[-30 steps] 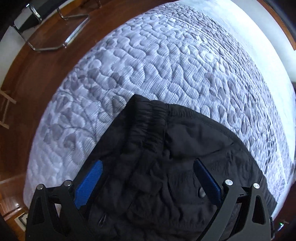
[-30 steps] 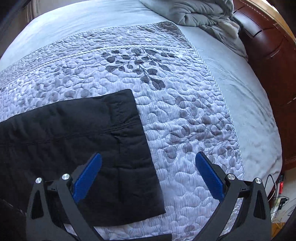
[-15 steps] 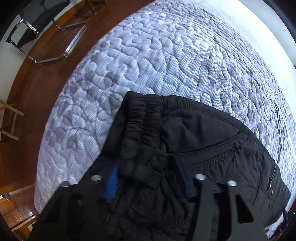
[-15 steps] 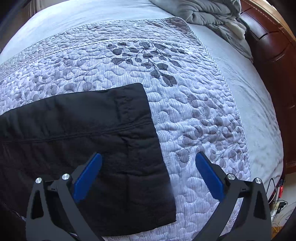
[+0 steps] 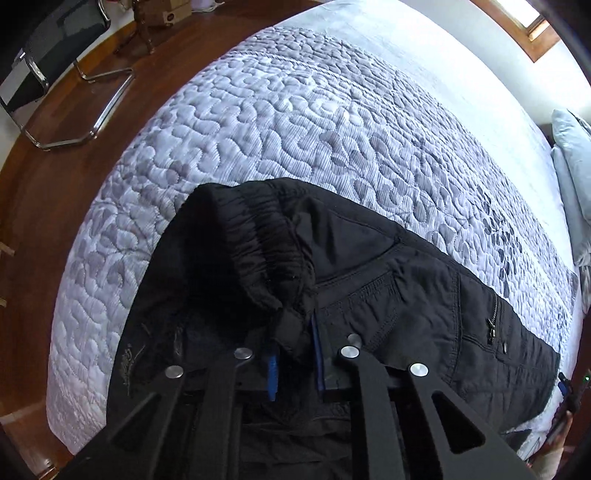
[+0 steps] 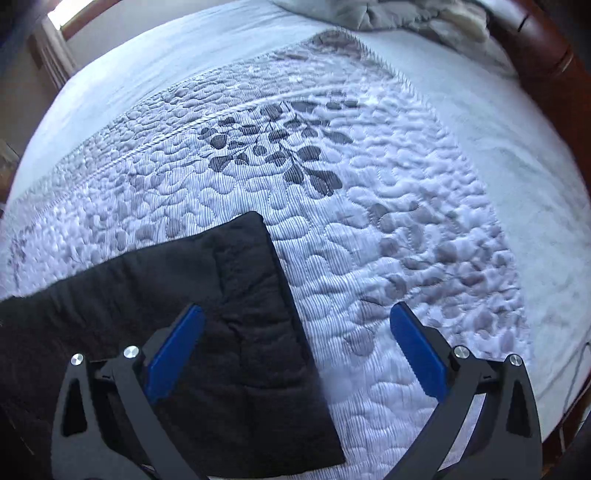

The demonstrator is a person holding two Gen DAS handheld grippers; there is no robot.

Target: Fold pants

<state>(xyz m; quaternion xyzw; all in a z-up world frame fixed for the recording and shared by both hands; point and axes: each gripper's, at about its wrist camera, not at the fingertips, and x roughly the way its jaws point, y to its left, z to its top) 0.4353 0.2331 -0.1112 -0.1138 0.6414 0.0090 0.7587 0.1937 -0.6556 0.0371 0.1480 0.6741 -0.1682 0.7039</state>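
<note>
Black pants (image 5: pixel 406 295) lie across a quilted bed cover (image 5: pixel 295 129). In the left wrist view the elastic waistband (image 5: pixel 258 236) is bunched and raised off the cover. My left gripper (image 5: pixel 295 334) points steeply down, its jaws closing tight on a fold of that waistband, and the blue pads (image 5: pixel 272 369) are nearly hidden in the cloth. In the right wrist view the leg end of the pants (image 6: pixel 240 314) lies flat. My right gripper (image 6: pixel 295 310) hangs open above its hem edge, with one pad (image 6: pixel 177 347) over the cloth and the other over the bare quilt (image 6: pixel 369 221).
A chair (image 5: pixel 48 74) stands on the wooden floor (image 5: pixel 37 203) beyond the bed's end. A pillow (image 5: pixel 572 147) lies at the right. A rumpled grey blanket (image 6: pixel 388 14) and the dark wooden bed frame (image 6: pixel 546 48) border the far side.
The left gripper went from wide open to shut on the waistband and lifted it off the cover. The right gripper shifted over the leg hem and stayed open.
</note>
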